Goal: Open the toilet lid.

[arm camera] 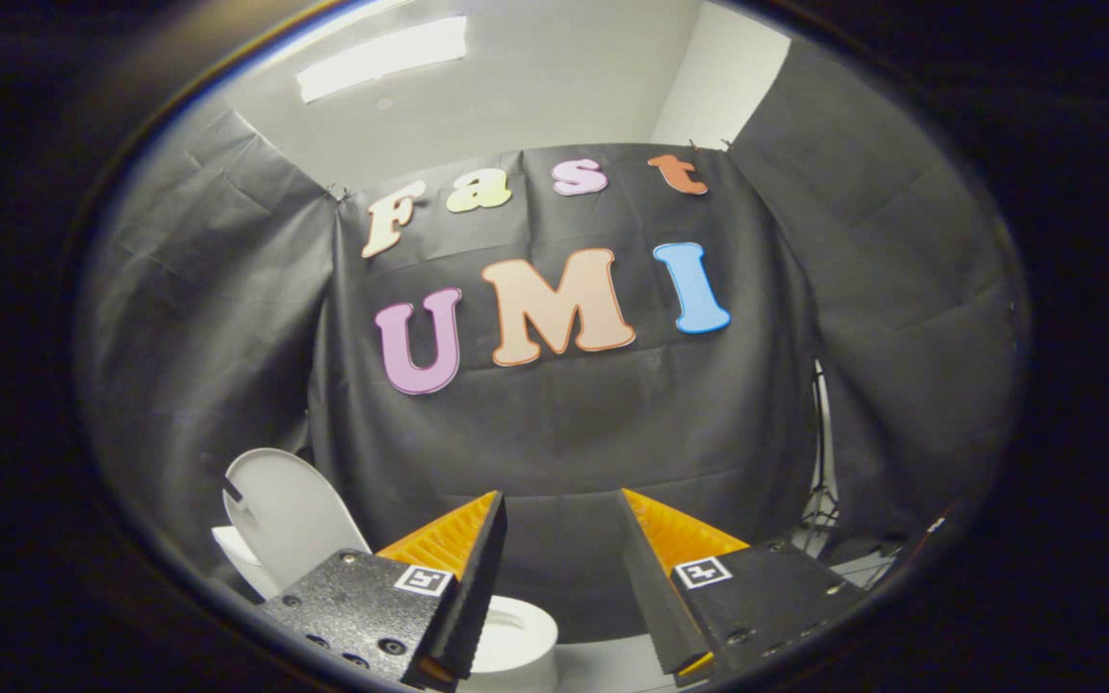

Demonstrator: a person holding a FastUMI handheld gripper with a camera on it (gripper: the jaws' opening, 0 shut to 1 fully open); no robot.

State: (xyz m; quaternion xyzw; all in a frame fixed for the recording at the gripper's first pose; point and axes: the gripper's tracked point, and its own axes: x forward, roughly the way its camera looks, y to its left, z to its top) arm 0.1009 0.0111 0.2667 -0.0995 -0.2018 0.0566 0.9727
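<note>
The white toilet lid (290,515) stands raised, leaning back against the black cloth wall, to the left of my fingers. Below it, part of the white toilet bowl rim (516,630) shows between and under the fingers. My gripper (562,510) is open, held above the bowl and away from the lid, with nothing between its fingers. The left finger hides much of the seat and the bowl's left side.
Black cloth walls close in the booth ahead and on both sides. A thin metal stand (819,481) shows at the gap on the right. A strip of white floor (603,664) lies beside the bowl.
</note>
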